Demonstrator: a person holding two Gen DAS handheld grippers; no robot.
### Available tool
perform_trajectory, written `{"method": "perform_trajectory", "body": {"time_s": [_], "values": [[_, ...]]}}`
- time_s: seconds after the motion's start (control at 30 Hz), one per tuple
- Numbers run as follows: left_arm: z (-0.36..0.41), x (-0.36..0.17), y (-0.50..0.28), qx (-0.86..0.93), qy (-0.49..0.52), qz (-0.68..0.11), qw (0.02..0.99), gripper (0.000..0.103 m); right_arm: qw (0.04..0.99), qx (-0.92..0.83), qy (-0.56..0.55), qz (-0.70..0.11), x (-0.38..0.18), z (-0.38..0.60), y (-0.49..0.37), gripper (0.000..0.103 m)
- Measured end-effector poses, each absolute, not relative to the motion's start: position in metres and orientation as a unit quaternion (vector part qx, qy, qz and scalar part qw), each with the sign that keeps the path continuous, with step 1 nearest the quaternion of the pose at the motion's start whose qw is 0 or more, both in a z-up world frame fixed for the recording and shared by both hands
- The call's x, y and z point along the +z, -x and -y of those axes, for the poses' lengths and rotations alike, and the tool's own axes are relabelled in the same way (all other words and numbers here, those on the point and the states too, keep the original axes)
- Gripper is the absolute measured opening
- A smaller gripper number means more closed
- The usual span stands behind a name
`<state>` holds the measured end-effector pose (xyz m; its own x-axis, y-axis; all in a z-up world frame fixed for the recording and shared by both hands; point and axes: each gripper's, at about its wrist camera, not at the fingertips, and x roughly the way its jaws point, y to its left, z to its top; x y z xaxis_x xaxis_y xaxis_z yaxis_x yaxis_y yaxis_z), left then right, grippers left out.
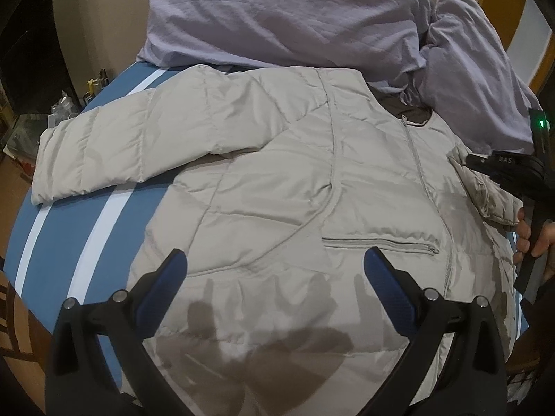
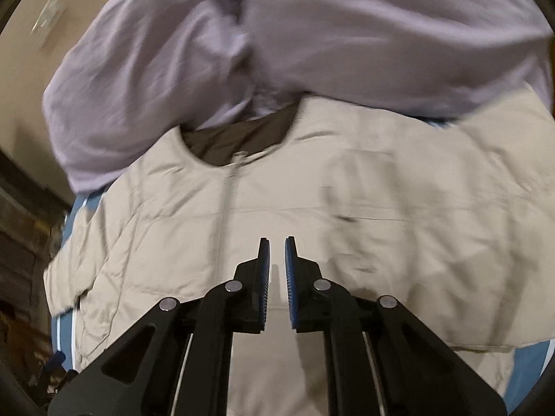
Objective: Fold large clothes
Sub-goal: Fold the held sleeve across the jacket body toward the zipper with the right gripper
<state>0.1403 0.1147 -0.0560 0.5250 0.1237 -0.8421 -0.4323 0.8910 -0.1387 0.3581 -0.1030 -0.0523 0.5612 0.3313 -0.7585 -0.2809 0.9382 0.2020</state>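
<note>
One pale beige puffer jacket [image 1: 277,180] lies front up on a bed [image 1: 69,242] covered by a blue sheet with white stripes. Its long axis runs from the hem, nearest the left camera, to the collar [image 1: 406,111] at the far side, so the neck points away toward the bedding. The dark lining shows in the neck opening. One zipper [image 1: 416,159] runs down the front, closed, and one zipped pocket [image 1: 381,242] lies crosswise beside it. One sleeve [image 1: 114,149] stretches out to the left across the stripes, roughly at right angles to the body. The other sleeve [image 1: 485,190] lies bunched at the jacket's right edge, just beside the right tongs [image 1: 499,163], which a hand [image 1: 530,235] holds by the handle.

Beyond the collar sits lilac bedding: one crumpled blanket [image 1: 277,14] and one pillow [image 1: 471,69], both touching the jacket's top edge.

The left tongs [image 1: 274,263] hover over the lower front of the jacket with their fingers wide apart and nothing between them. In the right wrist view, the right tongs [image 2: 276,249] have their fingers drawn almost together, only a narrow slit left, with no cloth caught in it; they point down over the jacket's chest just beside the zipper. That view is blurred.
</note>
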Motion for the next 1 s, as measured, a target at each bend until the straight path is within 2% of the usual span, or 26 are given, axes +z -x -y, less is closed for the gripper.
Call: {"method": "perform_trajectory", "body": {"time_s": [0.13,0.2,0.23,0.27,0.5,0.53,0.6,0.67,0.77,1.0], "values": [[-0.120,-0.057,-0.136,0.169,0.175,-0.458,0.855,0.101,0.903,0.149,0.044,-0.401,-0.047,0.096,-0.348,0.011],[-0.123,-0.060,-0.135,0.172,0.178,-0.461,0.852,0.101,0.903,0.133,0.048,-0.406,-0.049,0.107,-0.349,0.030],[-0.124,-0.062,-0.136,0.174,0.180,-0.464,0.850,0.101,0.902,0.123,0.039,-0.411,-0.052,0.114,-0.350,0.057],[-0.124,-0.064,-0.137,0.173,0.182,-0.467,0.848,0.101,0.902,0.115,0.035,-0.414,-0.053,0.118,-0.351,0.073],[-0.114,-0.062,-0.144,0.154,0.171,-0.467,0.854,0.101,0.897,0.063,0.071,-0.431,-0.079,0.127,-0.356,0.073],[-0.113,-0.062,-0.144,0.152,0.170,-0.467,0.854,0.101,0.892,0.053,0.076,-0.442,-0.087,0.129,-0.360,0.070],[-0.113,-0.062,-0.143,0.153,0.170,-0.467,0.854,0.101,0.884,0.039,0.082,-0.459,-0.102,0.134,-0.366,0.057],[-0.116,-0.063,-0.141,0.157,0.173,-0.468,0.852,0.101,0.886,0.040,0.072,-0.456,-0.108,0.141,-0.367,0.039],[-0.123,-0.065,-0.136,0.167,0.181,-0.469,0.848,0.101,0.887,0.053,0.033,-0.458,-0.102,0.151,-0.368,0.024],[-0.127,-0.068,-0.134,0.170,0.189,-0.470,0.845,0.101,0.893,0.115,-0.018,-0.434,-0.075,0.138,-0.353,0.020]]}}
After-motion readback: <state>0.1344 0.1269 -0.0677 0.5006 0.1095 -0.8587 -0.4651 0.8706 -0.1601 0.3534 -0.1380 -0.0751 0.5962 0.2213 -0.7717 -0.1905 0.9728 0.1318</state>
